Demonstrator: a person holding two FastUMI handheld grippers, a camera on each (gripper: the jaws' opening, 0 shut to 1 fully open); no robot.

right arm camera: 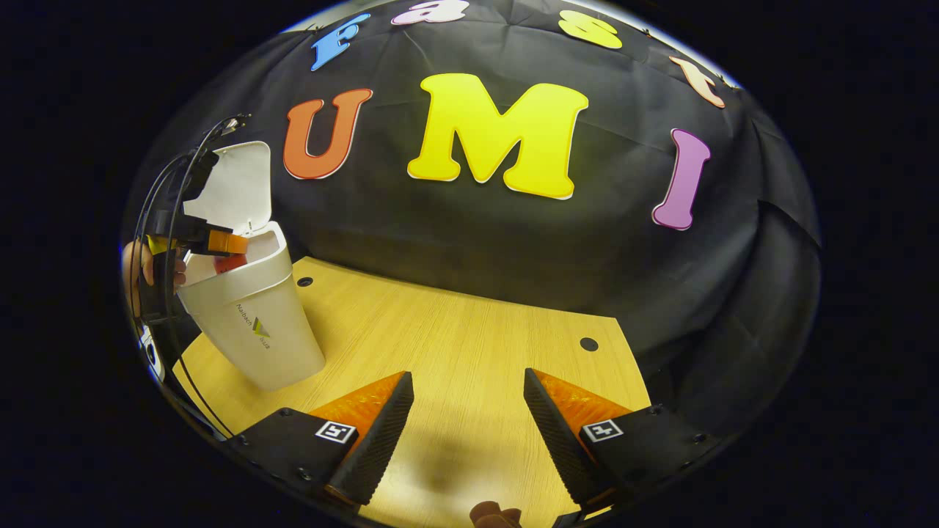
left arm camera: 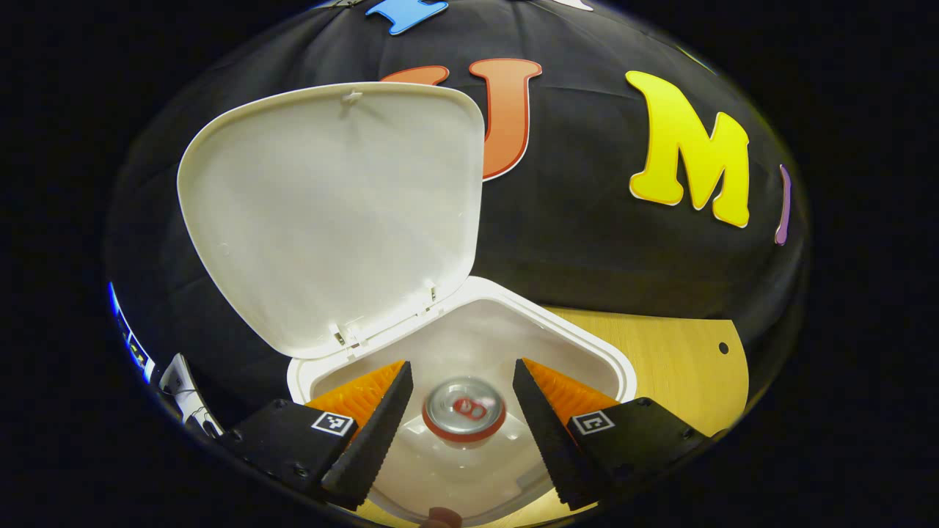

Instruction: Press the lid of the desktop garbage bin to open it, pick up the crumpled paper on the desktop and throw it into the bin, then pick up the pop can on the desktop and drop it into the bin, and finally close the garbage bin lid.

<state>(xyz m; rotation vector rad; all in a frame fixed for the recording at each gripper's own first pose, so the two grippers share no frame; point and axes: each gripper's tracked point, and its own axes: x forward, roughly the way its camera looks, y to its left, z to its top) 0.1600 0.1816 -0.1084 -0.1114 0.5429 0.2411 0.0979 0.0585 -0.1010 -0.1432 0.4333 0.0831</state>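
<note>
The white desktop bin [left arm camera: 587,337] stands with its lid [left arm camera: 330,213] swung up and back. In the left gripper view I look straight down into it. The red pop can [left arm camera: 463,411] is upright inside the mouth, its silver top facing me. My left gripper [left arm camera: 462,365] hovers open above it, with a gap between each finger and the can. In the right gripper view the bin [right arm camera: 257,323] is far left, and the left gripper [right arm camera: 220,246] hangs over its rim with the can [right arm camera: 229,262] just below. My right gripper [right arm camera: 468,374] is open over bare wood.
The wooden table [right arm camera: 469,330] has two small dark holes [right arm camera: 588,343] [right arm camera: 304,281] near its back edge. Black cloth wall rises right behind the table. A hand [right arm camera: 136,271] and cables sit to the left of the bin.
</note>
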